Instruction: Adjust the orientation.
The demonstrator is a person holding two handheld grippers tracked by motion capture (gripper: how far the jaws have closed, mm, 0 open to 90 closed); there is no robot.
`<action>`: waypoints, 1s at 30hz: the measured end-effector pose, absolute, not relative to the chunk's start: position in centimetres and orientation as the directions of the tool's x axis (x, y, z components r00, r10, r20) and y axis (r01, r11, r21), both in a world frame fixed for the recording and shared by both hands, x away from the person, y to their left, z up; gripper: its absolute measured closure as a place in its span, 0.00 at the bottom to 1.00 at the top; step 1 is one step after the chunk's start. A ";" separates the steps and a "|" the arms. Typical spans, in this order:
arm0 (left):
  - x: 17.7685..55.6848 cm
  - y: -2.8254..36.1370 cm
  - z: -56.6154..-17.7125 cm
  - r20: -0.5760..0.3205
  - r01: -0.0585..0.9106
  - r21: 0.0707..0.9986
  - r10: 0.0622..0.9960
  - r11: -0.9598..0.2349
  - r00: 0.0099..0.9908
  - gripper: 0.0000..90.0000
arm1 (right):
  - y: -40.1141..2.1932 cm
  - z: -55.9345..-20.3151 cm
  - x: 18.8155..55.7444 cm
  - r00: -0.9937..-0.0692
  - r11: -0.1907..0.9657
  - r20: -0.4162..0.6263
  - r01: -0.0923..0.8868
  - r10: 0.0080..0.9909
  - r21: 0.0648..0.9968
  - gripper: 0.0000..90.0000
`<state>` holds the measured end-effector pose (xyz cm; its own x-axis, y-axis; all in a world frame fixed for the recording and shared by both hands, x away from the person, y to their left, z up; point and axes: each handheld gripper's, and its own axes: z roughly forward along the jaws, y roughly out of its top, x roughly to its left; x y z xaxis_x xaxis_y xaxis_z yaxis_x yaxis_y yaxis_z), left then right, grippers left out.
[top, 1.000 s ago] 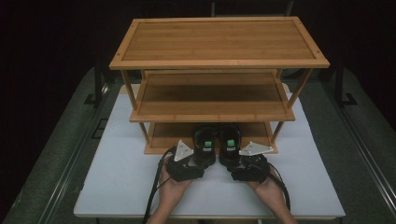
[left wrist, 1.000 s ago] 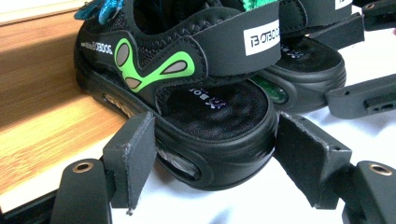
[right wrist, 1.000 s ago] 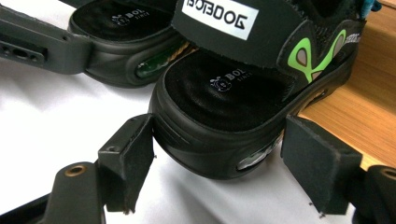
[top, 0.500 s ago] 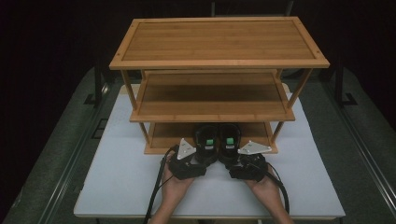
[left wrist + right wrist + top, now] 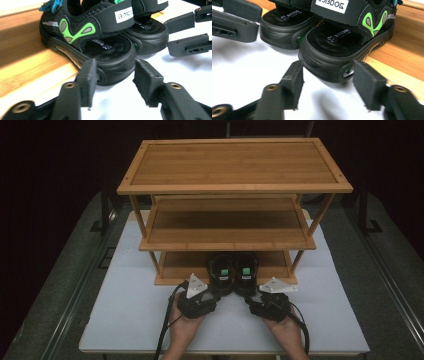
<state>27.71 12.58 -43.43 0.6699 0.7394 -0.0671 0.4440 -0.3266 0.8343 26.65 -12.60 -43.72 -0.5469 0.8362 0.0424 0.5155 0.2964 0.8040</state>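
Two black sandals with green marks lie side by side, toes on the wooden rack's bottom shelf (image 5: 182, 265) and heels toward me. My left gripper (image 5: 216, 293) (image 5: 113, 67) has the left sandal's (image 5: 220, 272) (image 5: 100, 32) heel between its jaws. My right gripper (image 5: 249, 295) (image 5: 327, 67) flanks the right sandal's (image 5: 246, 271) (image 5: 342, 37) heel the same way. Both pairs of jaws have just been closing. The pads stand close beside the heels, and I see no squeeze on the soles. Each gripper view also catches the other gripper (image 5: 176, 35) (image 5: 249, 20) off to the side.
The three-tier bamboo rack (image 5: 235, 165) stands on a white board (image 5: 125, 310) over a grey table. Its middle shelf (image 5: 227, 227) overhangs the sandals' toes. Dark metal rails (image 5: 75, 300) run along both table sides.
Hands and sandals keep their places. The grippers look nudged slightly toward the heels, with the jaws drawn in around them.
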 end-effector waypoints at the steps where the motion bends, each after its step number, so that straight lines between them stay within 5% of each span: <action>1: 27.7 12.5 -43.5 -0.066 0.447 0.833 0.743 -0.327 0.666 0.65 | -12.6 -43.7 26.4 -0.542 0.295 0.034 0.507 0.839 0.810 0.56; 11: 26.9 12.3 -43.2 -0.056 0.436 0.835 0.735 -0.336 0.675 0.98 | -12.4 -43.7 25.4 -0.511 0.269 0.021 0.488 0.860 0.830 0.85; 20: 27.0 11.7 -43.4 -0.018 0.429 0.833 0.758 -0.350 0.652 0.99 | -11.5 -43.9 25.2 -0.507 0.297 -0.014 0.482 0.862 0.824 0.99; 30: 27.6 11.5 -43.4 0.011 0.423 0.831 0.770 -0.362 0.638 1.00 | -11.3 -44.1 25.6 -0.496 0.300 -0.028 0.476 0.868 0.827 1.00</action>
<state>27.56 11.51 -43.40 0.6383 0.7698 0.0107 0.4231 -0.3623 0.8305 25.57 -11.28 -44.06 -0.4965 0.8676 -0.0284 0.4762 0.2996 0.8267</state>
